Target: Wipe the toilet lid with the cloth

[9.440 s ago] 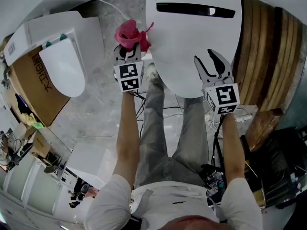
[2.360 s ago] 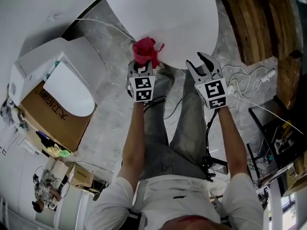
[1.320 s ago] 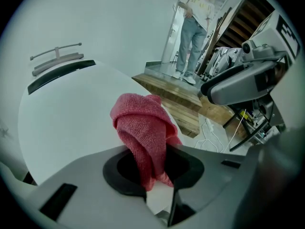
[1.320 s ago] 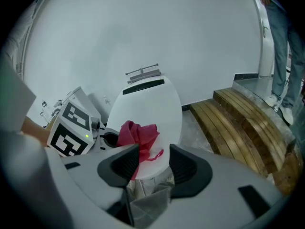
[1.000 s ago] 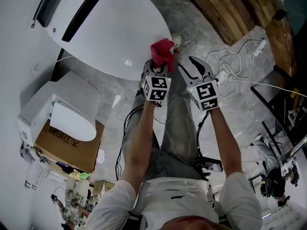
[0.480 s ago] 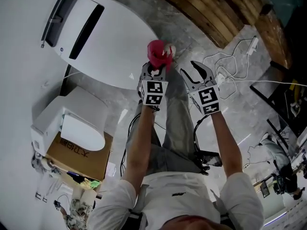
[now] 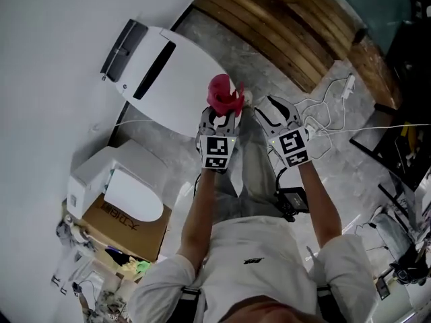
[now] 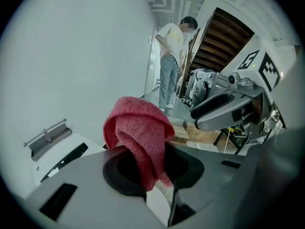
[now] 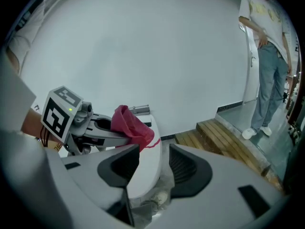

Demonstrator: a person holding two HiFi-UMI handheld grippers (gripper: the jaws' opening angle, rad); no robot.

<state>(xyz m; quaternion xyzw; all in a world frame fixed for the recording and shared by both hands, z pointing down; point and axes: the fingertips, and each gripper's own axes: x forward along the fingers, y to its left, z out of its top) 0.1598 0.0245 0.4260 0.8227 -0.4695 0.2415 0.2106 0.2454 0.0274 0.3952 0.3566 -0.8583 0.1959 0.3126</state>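
The white toilet lid (image 7: 168, 73) lies closed at the upper left of the head view. A red cloth (image 7: 221, 94) bunches up out of my left gripper (image 7: 221, 110), which is shut on it just off the lid's front tip. In the left gripper view the cloth (image 8: 140, 132) droops between the jaws, with the lid (image 8: 62, 156) low at the left. My right gripper (image 7: 273, 110) stands open and empty beside it. In the right gripper view the open jaws of my right gripper (image 9: 155, 163) frame the lid (image 9: 147, 161), with the left gripper (image 9: 114, 136) and cloth (image 9: 131, 123) at the left.
A second white toilet (image 7: 128, 187) sits on a cardboard box (image 7: 128, 224) at the lower left. A wooden step (image 7: 283, 25) runs behind the toilet. White cables and a power strip (image 7: 337, 106) lie on the floor at right. A person (image 9: 267, 56) stands by a doorway.
The head view has swung, so the lid now sits further up and left. Both grippers have come off the lid's front edge. The cloth stays in the left gripper.
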